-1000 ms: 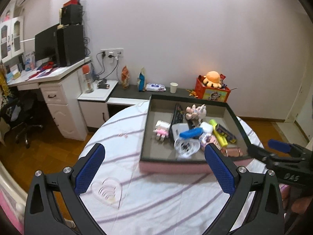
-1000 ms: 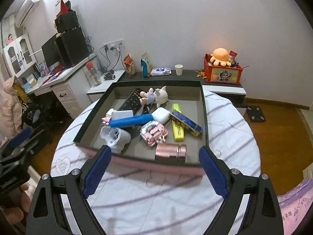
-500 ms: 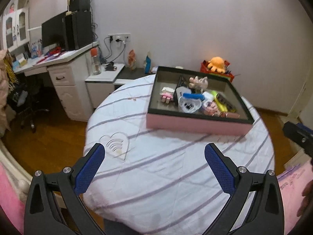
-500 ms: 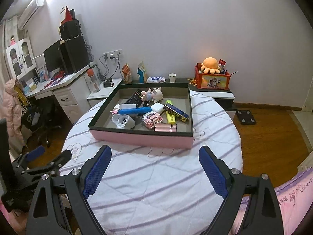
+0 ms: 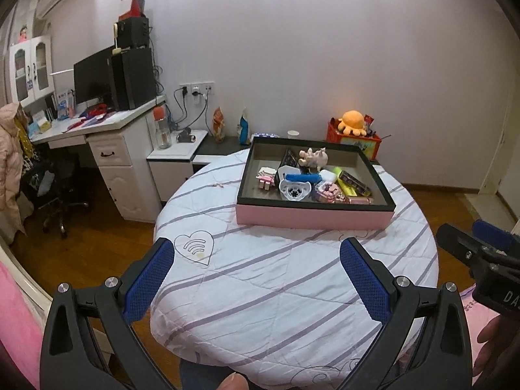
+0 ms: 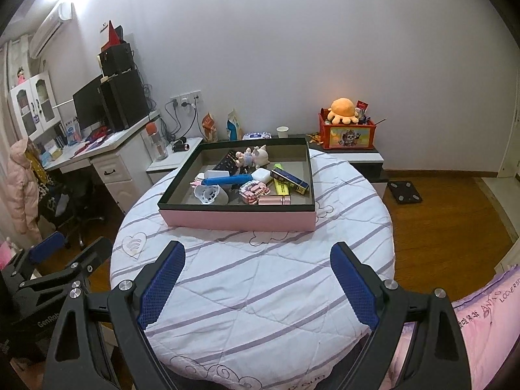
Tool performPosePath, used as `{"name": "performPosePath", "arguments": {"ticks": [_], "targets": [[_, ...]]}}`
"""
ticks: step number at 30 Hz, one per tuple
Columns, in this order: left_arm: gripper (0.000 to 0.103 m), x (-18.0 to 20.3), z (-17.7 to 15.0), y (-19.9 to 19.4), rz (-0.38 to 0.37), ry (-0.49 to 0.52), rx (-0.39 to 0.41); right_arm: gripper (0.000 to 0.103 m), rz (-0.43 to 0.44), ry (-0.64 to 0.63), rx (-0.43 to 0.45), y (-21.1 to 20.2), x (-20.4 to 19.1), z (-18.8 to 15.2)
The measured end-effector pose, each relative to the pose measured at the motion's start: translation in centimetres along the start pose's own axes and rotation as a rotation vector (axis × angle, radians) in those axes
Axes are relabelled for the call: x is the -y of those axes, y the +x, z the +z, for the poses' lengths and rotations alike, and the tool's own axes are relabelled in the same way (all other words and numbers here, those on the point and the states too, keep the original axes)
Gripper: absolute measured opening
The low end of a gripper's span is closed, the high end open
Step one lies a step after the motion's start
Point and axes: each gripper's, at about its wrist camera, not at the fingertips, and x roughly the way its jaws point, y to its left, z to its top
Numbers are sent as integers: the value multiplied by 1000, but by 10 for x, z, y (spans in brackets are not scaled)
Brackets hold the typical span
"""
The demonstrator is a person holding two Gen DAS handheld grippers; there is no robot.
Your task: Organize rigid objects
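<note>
- Compared with a second ago, the pink-sided tray [image 5: 313, 219] is seen from much farther back in both wrist views; it filled the middle of each picture then, and far more of the round table [image 5: 260, 286] with its striped white cloth is now shown in front of it.
- The tray itself appears unmoved on the far half of the table, and the heap inside it looks the same as before.
- In the left wrist view, the left gripper [image 5: 256, 261] is held over the near part of the cloth, well apart from the tray, with its blue pads wide apart and nothing between them.
- The heart print [image 5: 195, 248] on the cloth, earlier low between the left pads, is now seen just beside the left pad.
- In the right wrist view, the right gripper [image 6: 257, 265] is likewise held back over the near cloth, jaws spread wide and empty.
- Inside the tray, a blue tube [image 6: 227, 180], a white basket-like piece [image 6: 208, 195], a yellow marker [image 6: 281, 187], a dark box [image 6: 289, 180] and a small pig figure [image 6: 260, 156] can be made out, all piled on one another.
- The items under the pile are partly hidden, and the dark flat thing at the back cannot be identified with certainty.
- Each gripper is cut off at the edge of the other's view, and a fingertip [image 5: 232, 382] is clipped by the lower border.
</note>
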Motion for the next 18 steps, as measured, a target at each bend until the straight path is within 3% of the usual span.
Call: {"name": "performPosePath", "arguments": {"ticks": [18], "targets": [[103, 10, 8, -24, 43, 18, -3, 92, -17, 8, 46, -28, 1, 1]]}}
